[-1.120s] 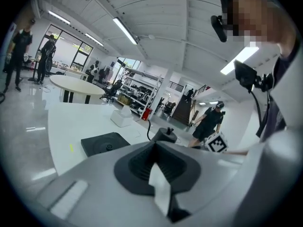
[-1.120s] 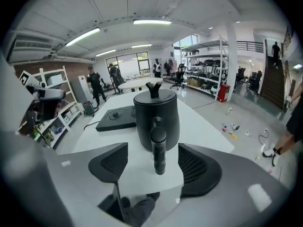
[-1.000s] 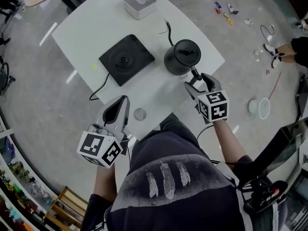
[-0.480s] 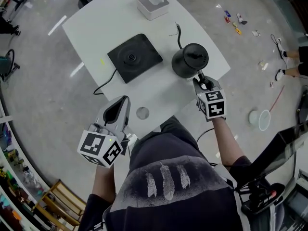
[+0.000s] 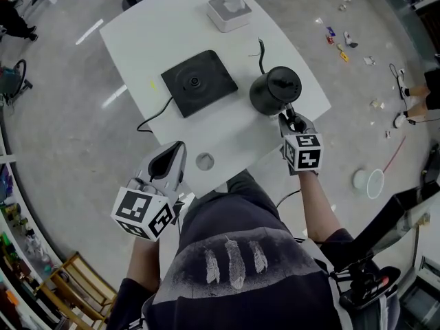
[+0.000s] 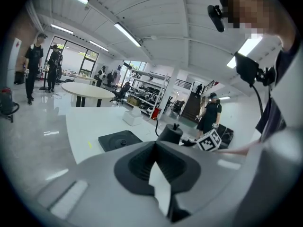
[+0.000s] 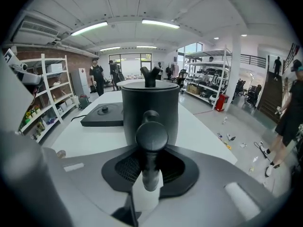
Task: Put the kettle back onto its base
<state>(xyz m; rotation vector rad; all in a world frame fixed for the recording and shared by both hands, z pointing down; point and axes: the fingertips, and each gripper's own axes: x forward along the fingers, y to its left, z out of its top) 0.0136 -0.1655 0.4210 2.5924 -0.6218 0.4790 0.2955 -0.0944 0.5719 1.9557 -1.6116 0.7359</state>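
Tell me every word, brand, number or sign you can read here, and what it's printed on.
No readable text anywhere in these pictures.
The left marker cube and the right marker cube: black-and-white square patterns only, no letters.
The kettle, its base and the white box: no label shows.
The shelf items in the right gripper view: too small to read.

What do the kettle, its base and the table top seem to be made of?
The kettle looks like matte black coated metal or plastic: dull even sheen, no bright reflections. Its base is likely matte black plastic: flat moulded square. The table top may be white laminate: smooth, uniform, faintly glossy.
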